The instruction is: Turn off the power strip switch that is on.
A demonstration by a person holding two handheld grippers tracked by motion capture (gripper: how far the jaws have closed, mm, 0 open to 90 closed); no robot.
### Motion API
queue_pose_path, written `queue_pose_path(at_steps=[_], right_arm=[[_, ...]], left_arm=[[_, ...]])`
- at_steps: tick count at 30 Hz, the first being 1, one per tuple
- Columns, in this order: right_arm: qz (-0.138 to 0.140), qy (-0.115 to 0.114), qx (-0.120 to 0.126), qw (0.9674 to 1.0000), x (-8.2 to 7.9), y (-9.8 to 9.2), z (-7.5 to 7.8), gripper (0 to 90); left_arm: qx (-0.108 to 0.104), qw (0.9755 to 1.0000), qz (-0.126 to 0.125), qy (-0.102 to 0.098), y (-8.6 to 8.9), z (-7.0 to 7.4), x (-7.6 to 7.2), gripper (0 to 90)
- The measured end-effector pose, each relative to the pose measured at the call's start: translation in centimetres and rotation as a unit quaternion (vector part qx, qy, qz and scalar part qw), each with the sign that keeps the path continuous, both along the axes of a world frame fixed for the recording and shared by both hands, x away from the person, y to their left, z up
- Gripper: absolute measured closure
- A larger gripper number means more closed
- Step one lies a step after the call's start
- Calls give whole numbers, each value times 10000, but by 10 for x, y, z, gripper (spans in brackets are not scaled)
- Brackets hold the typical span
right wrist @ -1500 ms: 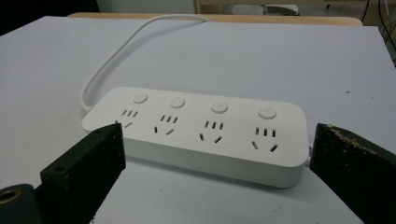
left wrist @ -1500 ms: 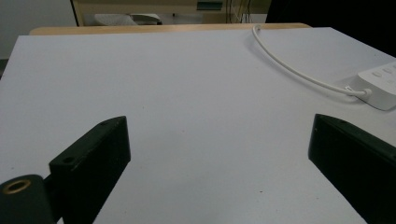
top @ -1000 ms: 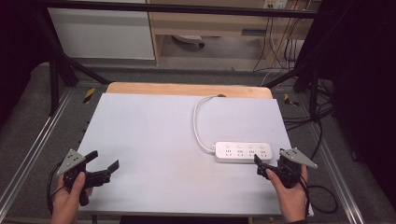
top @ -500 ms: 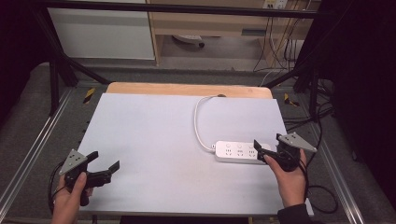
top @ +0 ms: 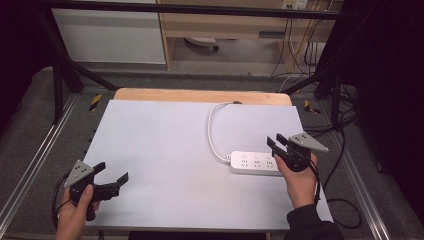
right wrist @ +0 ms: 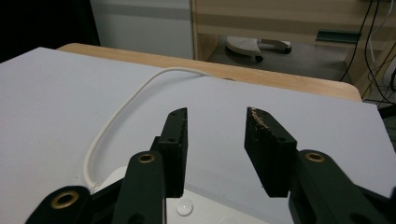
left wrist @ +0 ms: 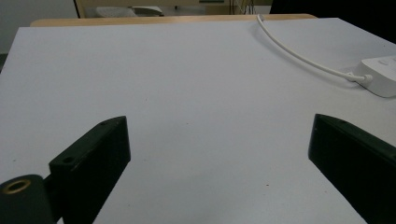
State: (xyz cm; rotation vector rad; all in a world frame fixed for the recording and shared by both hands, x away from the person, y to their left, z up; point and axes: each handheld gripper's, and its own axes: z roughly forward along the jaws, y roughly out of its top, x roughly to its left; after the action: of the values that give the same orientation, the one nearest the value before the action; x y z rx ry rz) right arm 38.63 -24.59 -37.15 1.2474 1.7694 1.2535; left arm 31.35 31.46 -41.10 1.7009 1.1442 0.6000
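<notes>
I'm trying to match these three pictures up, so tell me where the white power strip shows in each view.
High view: the power strip lies right of centre on the white table top, its near end under the right gripper.
Left gripper view: one end shows at the right edge, beyond the open jaws.
Right gripper view: it sits at the bottom, below the jaws.
Shared landmark: its white cable curving toward the table's far edge.
</notes>
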Motion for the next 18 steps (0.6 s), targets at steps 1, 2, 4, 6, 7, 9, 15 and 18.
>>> queue_pose_path(at_steps=[1, 2, 4, 6, 7, 9, 15, 18], right_arm=[[-6, 3, -23, 10000, 1, 0, 0, 647], [2, -19, -26, 10000, 3, 0, -1, 664], [-15, -35, 2, 10000, 5, 1, -3, 705], [-2, -25, 35, 10000, 8, 1, -5, 740], [-4, 5, 60, 10000, 9, 1, -6, 745], [13, 40, 137, 9999, 12, 1, -7, 758], [100, 97, 47, 9999, 16, 7, -13, 851], [112, 50, -51, 9999, 18, 11, -16, 878]], left_arm=[[0, 10000, 0, 0, 0, 0, 0, 55], [5, 10000, -2, 5, 0, 0, 0, 55], [8, 10000, 7, 7, 0, -1, 1, 56], [5, 10000, 7, 5, 0, -1, 1, 56], [19, 10000, 3, 2, 0, -1, 1, 56], [46, 10000, -3, 18, 0, -1, 1, 56], [46, 10000, -8, 11, -1, -1, 1, 57], [73, 10000, -14, -17, -2, -1, 2, 57]])
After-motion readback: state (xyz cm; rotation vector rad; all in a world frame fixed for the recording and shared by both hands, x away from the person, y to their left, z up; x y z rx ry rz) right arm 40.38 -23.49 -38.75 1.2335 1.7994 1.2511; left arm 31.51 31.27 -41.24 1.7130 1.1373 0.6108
